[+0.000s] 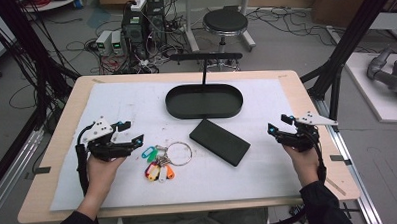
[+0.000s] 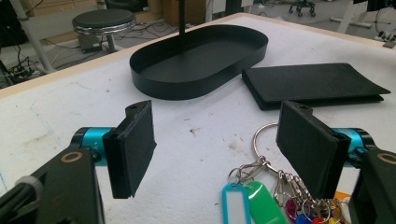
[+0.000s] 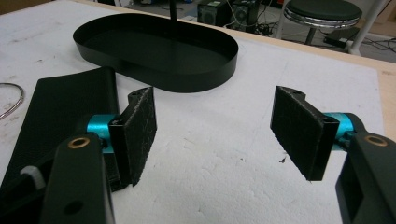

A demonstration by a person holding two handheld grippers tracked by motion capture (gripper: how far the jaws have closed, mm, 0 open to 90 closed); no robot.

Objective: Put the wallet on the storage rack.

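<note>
Jaws stand wide apart and empty on both the left gripper point(image 1: 131, 133) and right gripper point(image 1: 277, 125), the key bunch point(image 1: 161, 163) lying just beside the left one, toward the table's point(image 1: 66, 109) near edge

Black oval tray point(image 1: 204, 101), black wallet point(image 1: 219, 141), silver key ring point(image 1: 179, 153) with blue, green, red, yellow tags, white table cover point(image 1: 136, 101)

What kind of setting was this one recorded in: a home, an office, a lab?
Most likely a lab or workshop set up for recording. Computer towers stand on the floor amid loose cables, black frame struts flank the wooden table, and a round stool stands behind it.
</note>
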